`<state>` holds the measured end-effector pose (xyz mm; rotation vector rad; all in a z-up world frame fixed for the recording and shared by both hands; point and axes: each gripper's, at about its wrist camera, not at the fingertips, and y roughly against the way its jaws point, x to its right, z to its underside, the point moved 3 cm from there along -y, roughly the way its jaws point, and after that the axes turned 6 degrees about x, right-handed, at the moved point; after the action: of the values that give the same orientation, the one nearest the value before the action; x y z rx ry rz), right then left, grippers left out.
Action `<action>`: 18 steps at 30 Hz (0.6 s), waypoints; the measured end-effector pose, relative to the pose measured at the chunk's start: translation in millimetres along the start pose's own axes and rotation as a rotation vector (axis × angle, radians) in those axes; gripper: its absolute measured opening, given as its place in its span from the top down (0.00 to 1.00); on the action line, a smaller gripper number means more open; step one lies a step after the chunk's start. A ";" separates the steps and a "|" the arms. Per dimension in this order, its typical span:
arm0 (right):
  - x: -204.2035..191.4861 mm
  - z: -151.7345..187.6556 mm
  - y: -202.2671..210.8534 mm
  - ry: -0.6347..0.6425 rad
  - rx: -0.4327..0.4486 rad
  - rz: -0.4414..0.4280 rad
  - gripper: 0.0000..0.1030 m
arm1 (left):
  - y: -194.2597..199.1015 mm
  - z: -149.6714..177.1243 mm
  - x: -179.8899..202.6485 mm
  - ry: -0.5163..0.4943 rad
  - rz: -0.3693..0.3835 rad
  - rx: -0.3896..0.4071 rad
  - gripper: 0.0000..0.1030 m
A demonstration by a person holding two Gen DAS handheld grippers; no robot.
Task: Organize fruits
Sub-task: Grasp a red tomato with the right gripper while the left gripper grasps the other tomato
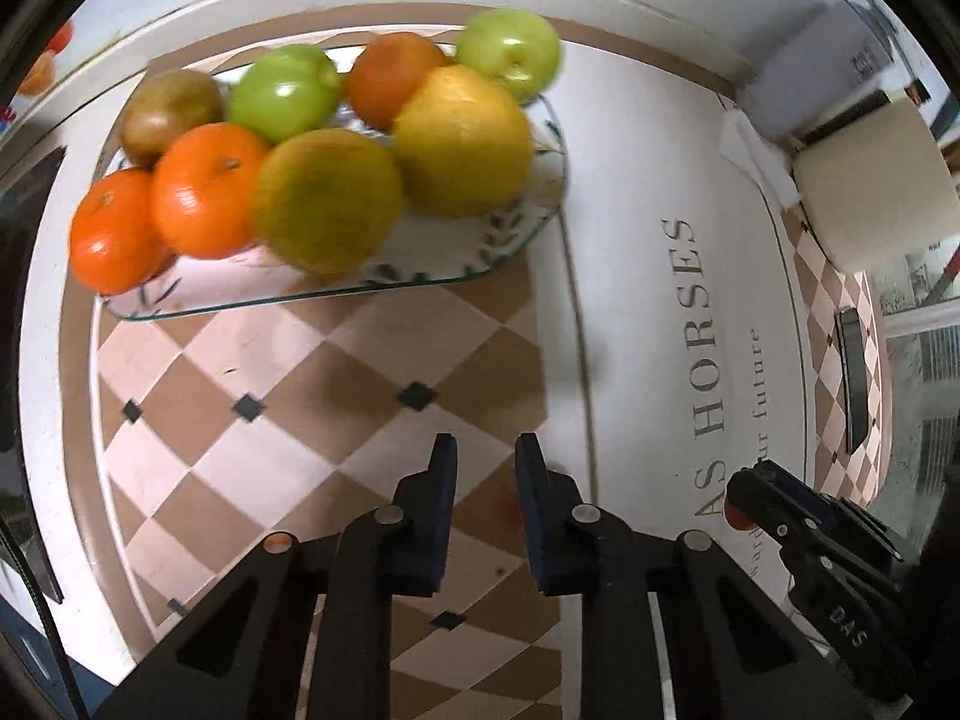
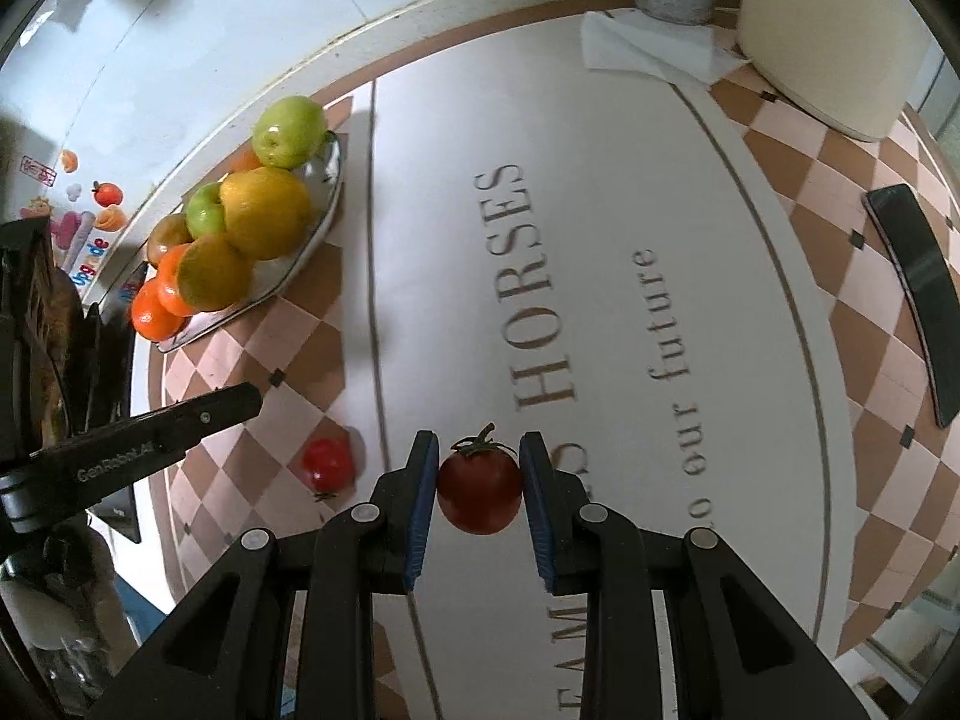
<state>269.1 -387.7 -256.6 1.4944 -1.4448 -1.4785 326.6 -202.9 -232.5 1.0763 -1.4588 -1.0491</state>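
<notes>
The right gripper (image 2: 478, 480) has its fingers closed on one dark tomato (image 2: 479, 491); a second, red tomato (image 2: 327, 464) lies on the tabletop (image 2: 630, 360). The left gripper (image 1: 485, 468) is narrowly parted, empty. The glass plate (image 1: 480, 252) holds eight fruits.

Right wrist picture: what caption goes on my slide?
Right gripper clamps a dark red tomato above the table; fruit plate waits at left.

Bright, even room light — soft shadows; the piled fruit (image 1: 327, 198) is motion-blurred, and both fisheye views bend hard toward dark corners.
</notes>
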 end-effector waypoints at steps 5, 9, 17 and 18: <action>-3.5 3.8 -1.3 0.005 -0.010 -0.005 0.71 | -7.5 9.8 -1.2 0.041 0.118 -0.074 0.68; -0.2 5.8 0.2 0.002 -0.010 0.004 0.71 | -23.7 15.1 24.7 -0.018 0.100 -0.117 0.58; 14.4 11.7 4.4 -0.026 -0.007 0.026 0.70 | -45.9 25.3 47.7 -0.134 0.019 -0.112 0.70; 15.3 12.0 4.4 -0.029 -0.008 0.026 0.70 | -45.2 26.1 49.7 -0.139 0.022 -0.107 0.73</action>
<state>253.5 -399.7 -259.8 1.4499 -1.4684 -1.4938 300.3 -259.4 -268.7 0.9242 -1.5027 -1.1925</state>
